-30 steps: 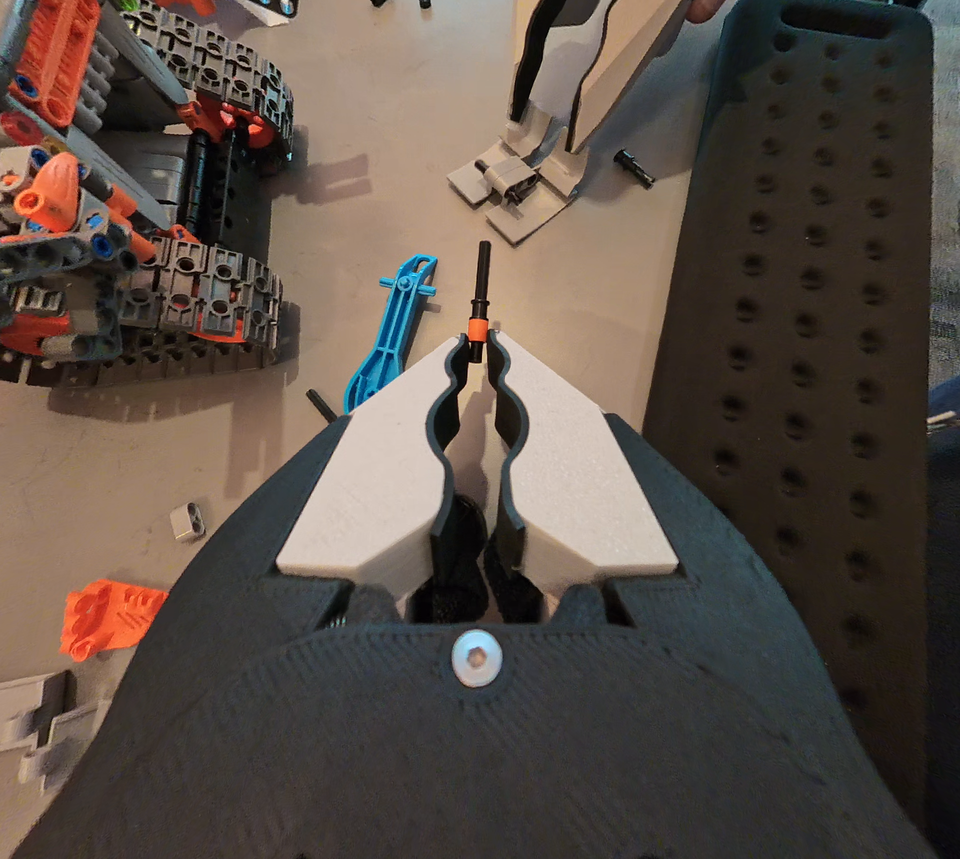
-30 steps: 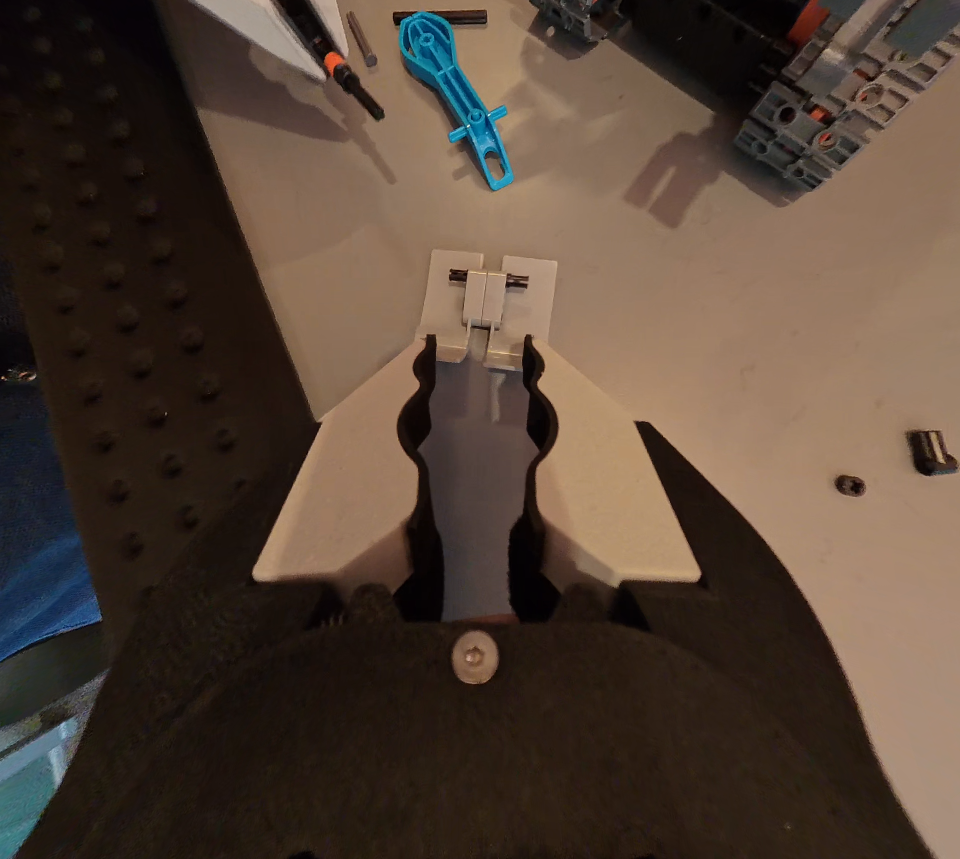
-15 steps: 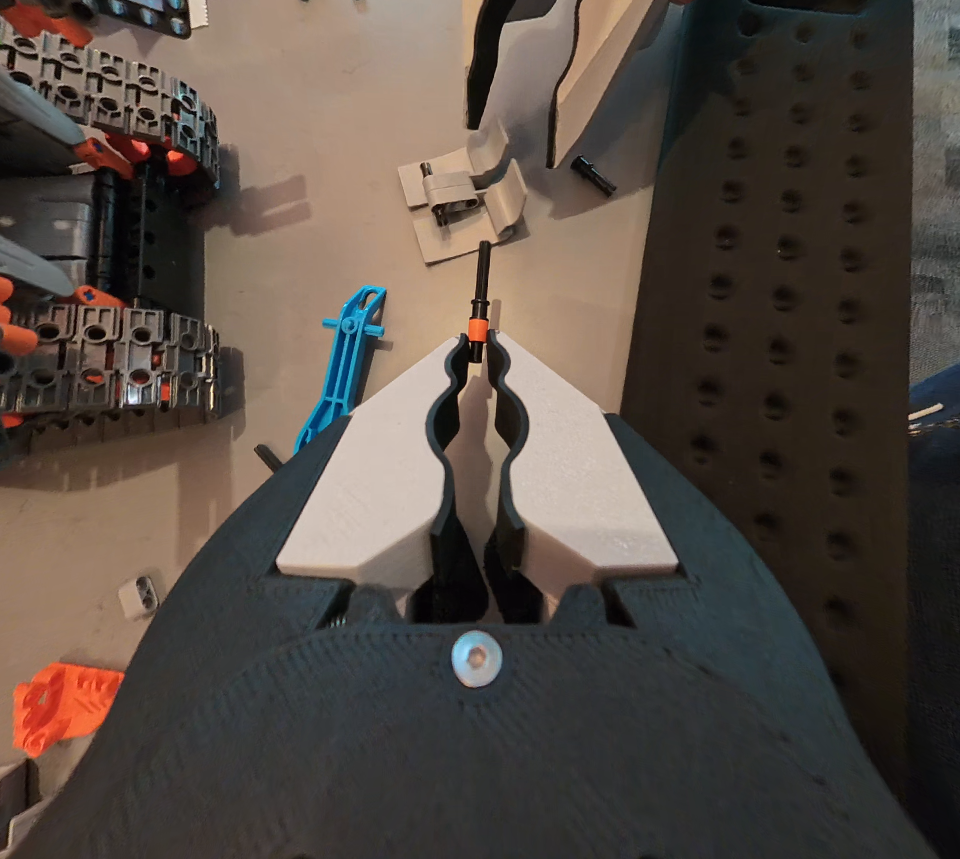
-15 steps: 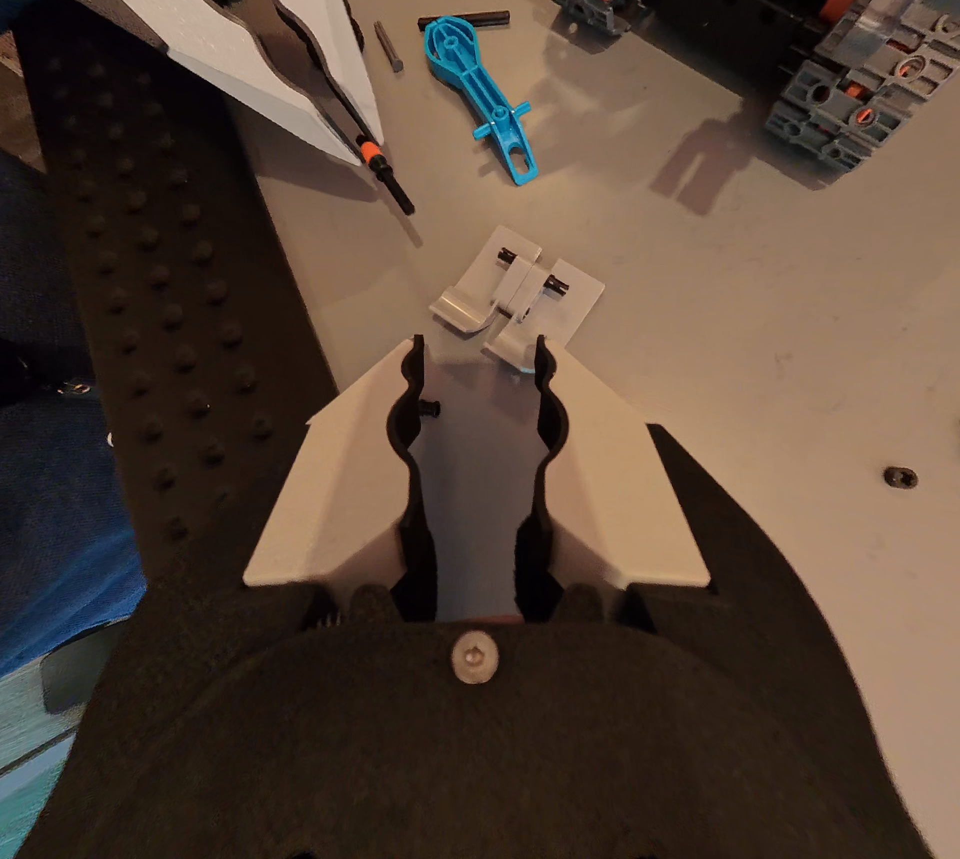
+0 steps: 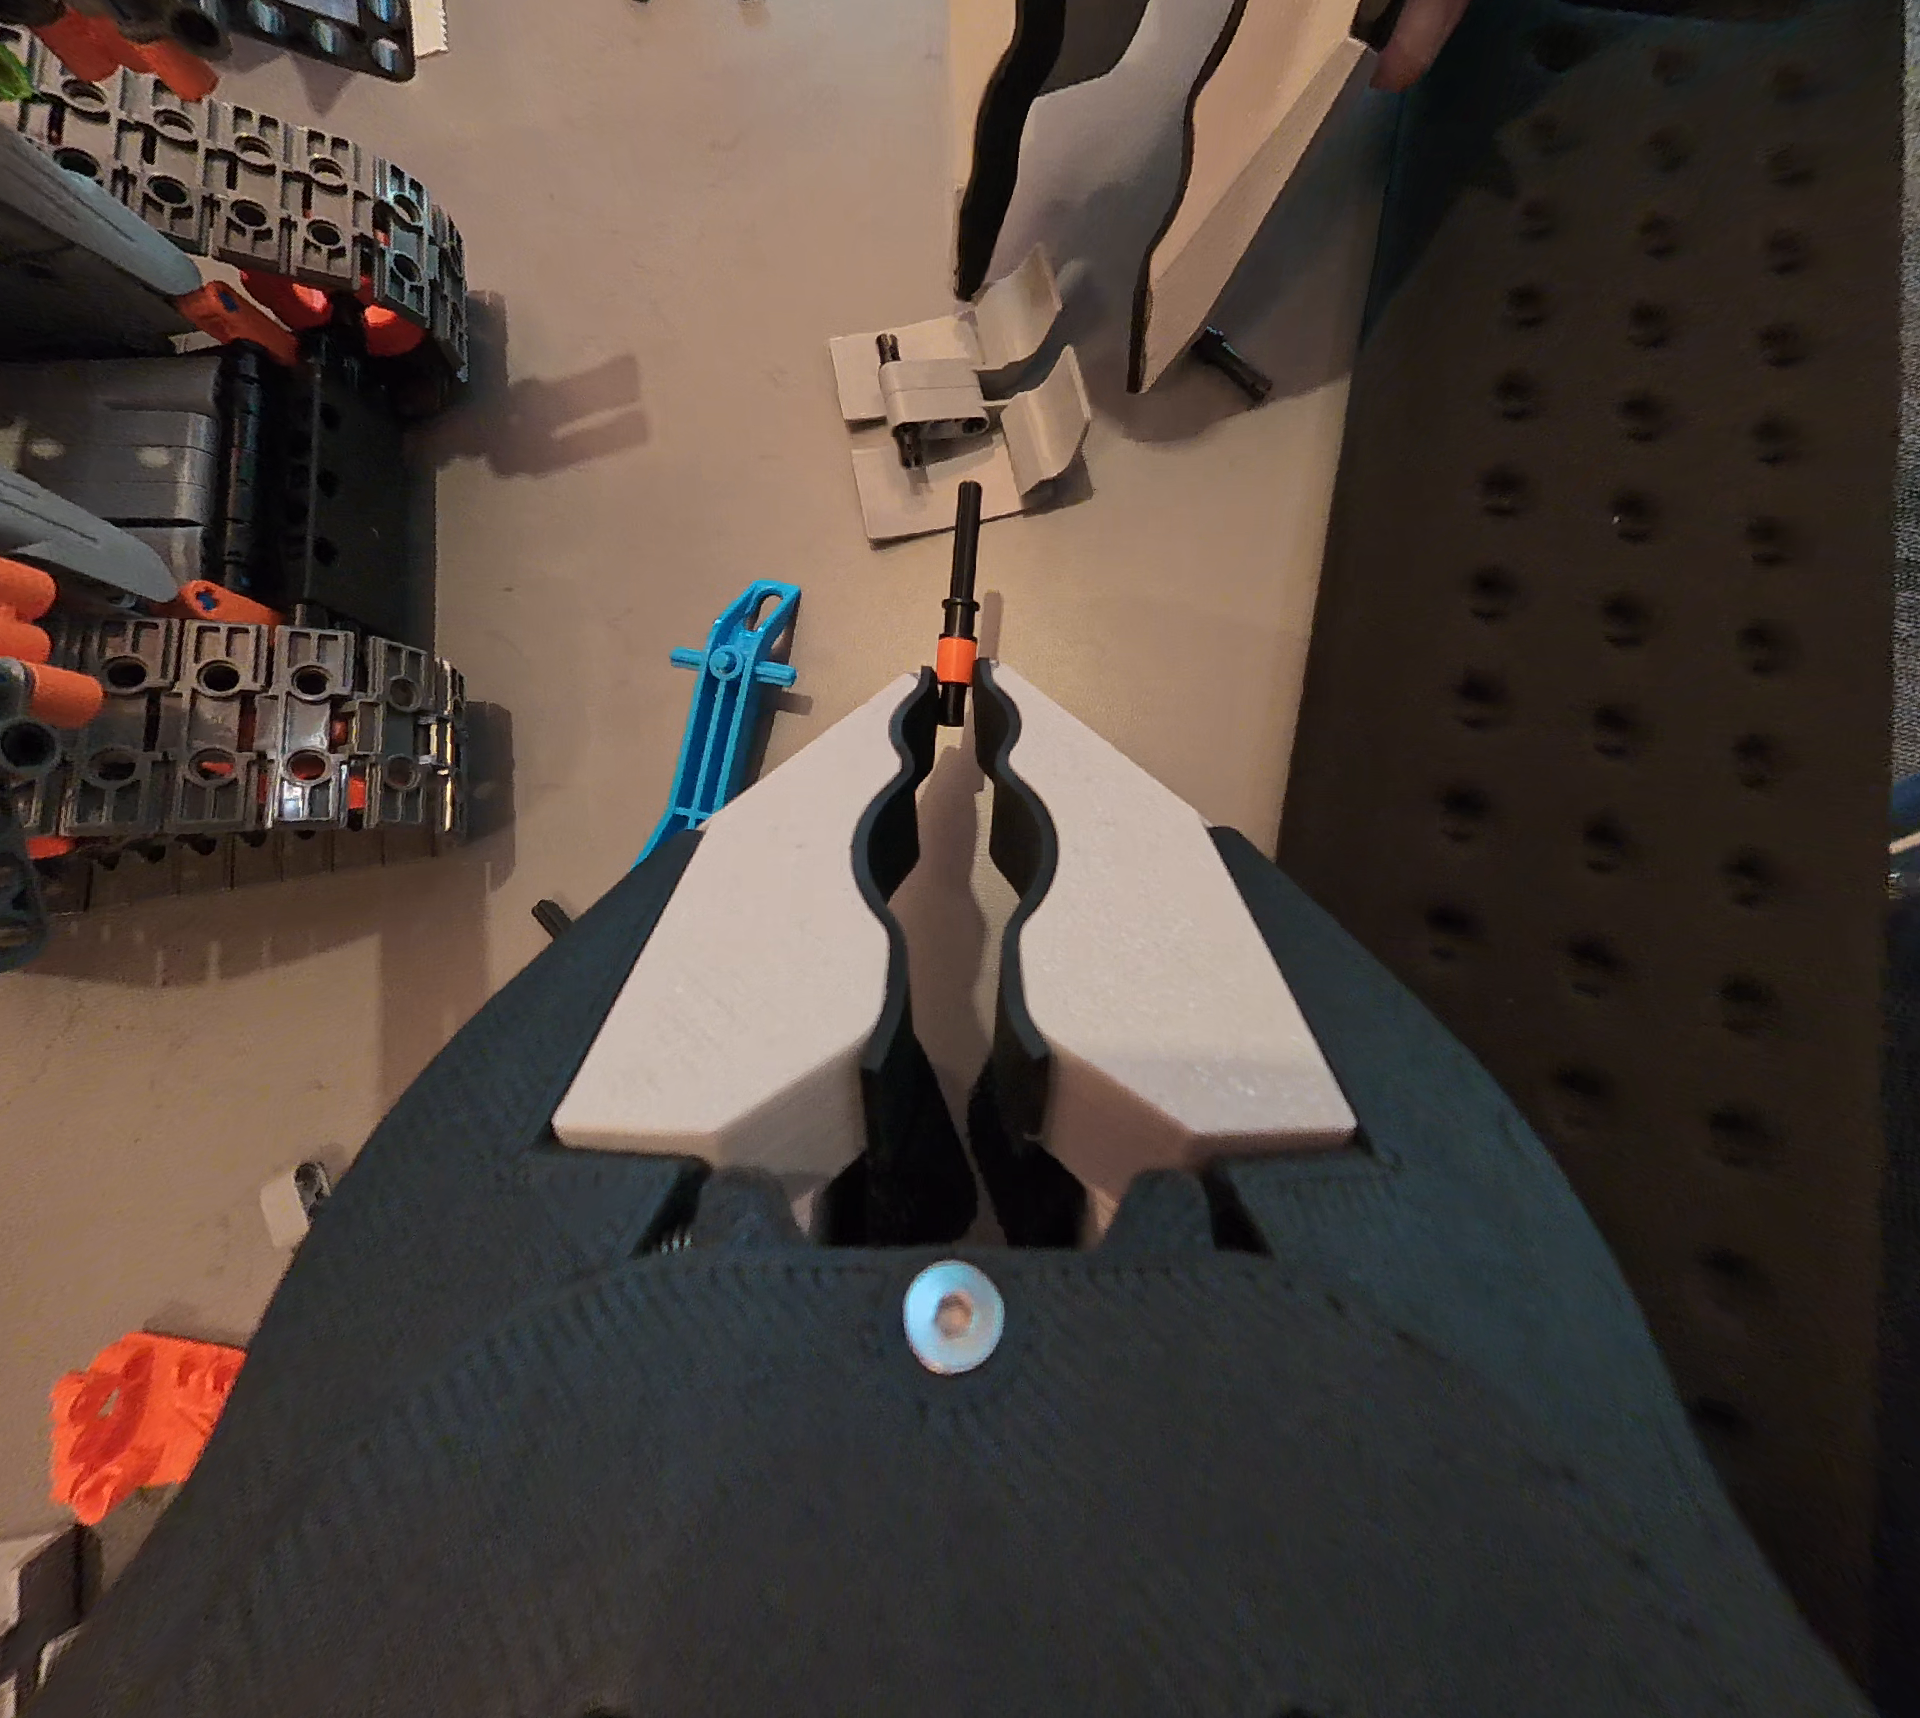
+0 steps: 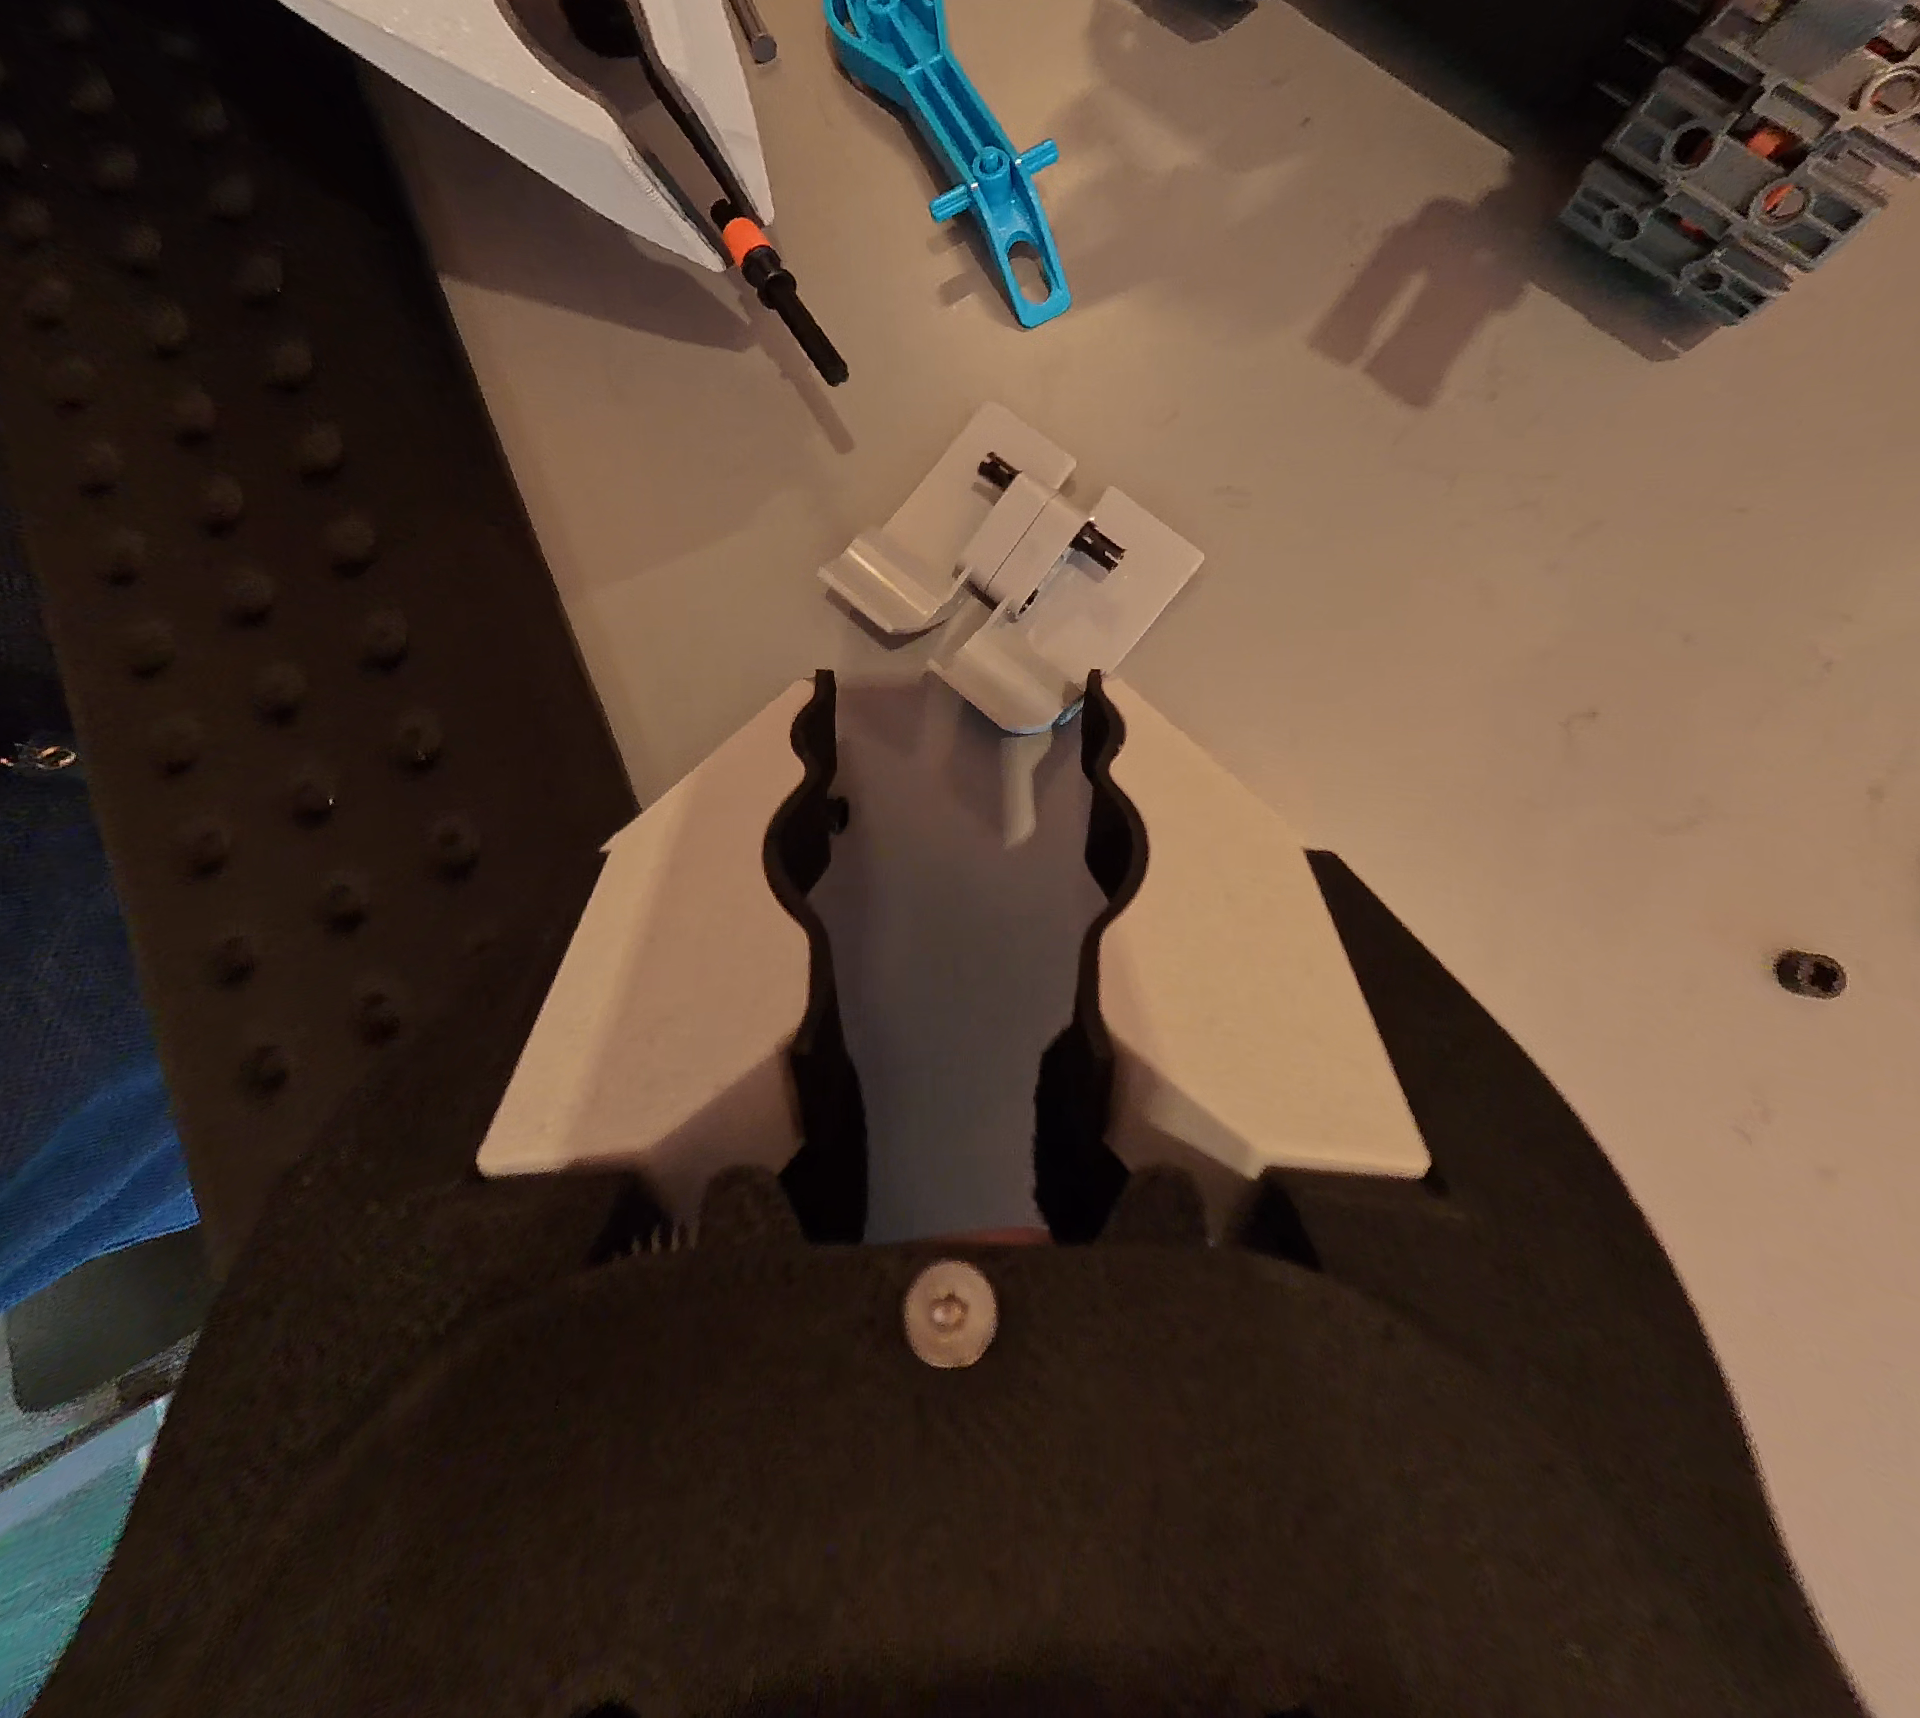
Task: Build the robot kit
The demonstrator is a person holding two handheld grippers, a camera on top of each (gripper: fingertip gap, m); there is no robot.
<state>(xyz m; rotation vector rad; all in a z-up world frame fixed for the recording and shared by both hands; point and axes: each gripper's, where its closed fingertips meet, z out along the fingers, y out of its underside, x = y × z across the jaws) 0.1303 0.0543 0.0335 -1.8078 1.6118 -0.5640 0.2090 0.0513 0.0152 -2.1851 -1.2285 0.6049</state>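
Pinched at the very tips of the left gripper (image 5: 951,692): a black axle (image 5: 961,567) with an orange collar, long axis straight ahead, toward the grey hinged piece (image 5: 956,411) on the surface (image 5: 675,266), upper middle of the frame. Seemed to overlap the piece's near edge in the left wrist view; showed apart from it, to its upper left, in the right wrist view. Spread wide, the right gripper (image 6: 956,692), nearer to that piece, one curled flap just beside its right tip. Lay further left: a blue tool (image 5: 727,712).

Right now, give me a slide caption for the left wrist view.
Left gripper pinching a black axle with orange bush, pointed at a grey hinged panel piece beneath the open right gripper.
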